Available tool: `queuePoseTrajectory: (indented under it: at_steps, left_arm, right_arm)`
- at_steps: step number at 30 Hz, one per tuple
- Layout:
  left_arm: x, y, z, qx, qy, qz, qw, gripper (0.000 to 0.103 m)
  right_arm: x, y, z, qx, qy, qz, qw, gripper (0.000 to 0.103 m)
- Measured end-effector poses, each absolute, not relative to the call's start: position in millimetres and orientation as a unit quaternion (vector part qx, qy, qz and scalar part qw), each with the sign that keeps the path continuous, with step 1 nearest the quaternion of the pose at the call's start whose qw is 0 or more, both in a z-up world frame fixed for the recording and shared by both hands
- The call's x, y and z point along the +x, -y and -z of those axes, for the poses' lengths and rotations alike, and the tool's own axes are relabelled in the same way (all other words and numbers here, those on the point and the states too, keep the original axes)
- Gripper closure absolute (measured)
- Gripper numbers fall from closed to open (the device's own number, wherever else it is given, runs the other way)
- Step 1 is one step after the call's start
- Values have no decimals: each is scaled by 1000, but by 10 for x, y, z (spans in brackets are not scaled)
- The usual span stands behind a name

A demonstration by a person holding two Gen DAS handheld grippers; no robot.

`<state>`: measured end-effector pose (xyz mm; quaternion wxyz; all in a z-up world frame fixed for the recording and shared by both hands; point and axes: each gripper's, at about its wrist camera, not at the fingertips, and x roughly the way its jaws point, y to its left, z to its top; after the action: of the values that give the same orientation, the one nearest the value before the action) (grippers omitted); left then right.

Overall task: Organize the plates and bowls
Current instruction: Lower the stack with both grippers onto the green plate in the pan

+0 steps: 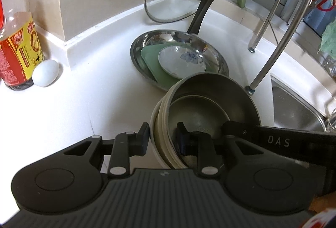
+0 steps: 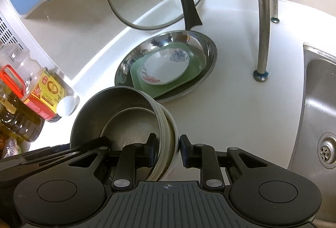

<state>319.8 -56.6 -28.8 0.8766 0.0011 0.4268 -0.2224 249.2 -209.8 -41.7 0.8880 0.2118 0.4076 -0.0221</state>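
Nested stack of bowls (image 1: 201, 110), a steel bowl seated inside pale ceramic ones, gripped from both sides. The left gripper (image 1: 162, 139) closes on the stack's left rim, one of its fingers (image 1: 181, 135) inside the steel bowl; the right gripper (image 2: 168, 149) closes on the right rim. Whether the stack rests on the tabletop (image 1: 63, 114) or is raised cannot be told. Beyond the fingers lies a steel pan (image 1: 212, 49) holding a green plate (image 1: 151, 59) and a flowered dish (image 1: 180, 62). The stack probably handles heavy, rigid, slick and chippable; opposed rim grips suit it, kept level.

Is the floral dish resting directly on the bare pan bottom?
No, the floral dish sits on a green plate inside the pan.
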Motion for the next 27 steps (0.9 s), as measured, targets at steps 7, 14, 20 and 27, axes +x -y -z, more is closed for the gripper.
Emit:
queuePoseTrajectory:
  at_steps: [7,14,20,27]
  left_arm:
    - [3273,558,89,-7,-411,232,882,79]
    - [3501,651,-43,-12,-398,234,887,79]
    - [3800,786,-93,-6,-393,233,890,79]
    - [4148,936,-86,-10,-397,234,888,79]
  right_arm:
    - [2549,2140,177,213,-392,19,895,79]
    - [2803,2220,19,211,-375,21,903,79]
    - [3140,2343,-16,216,-377,22,900,79]
    - [3501,2469,-24,214,-380,33,899,80]
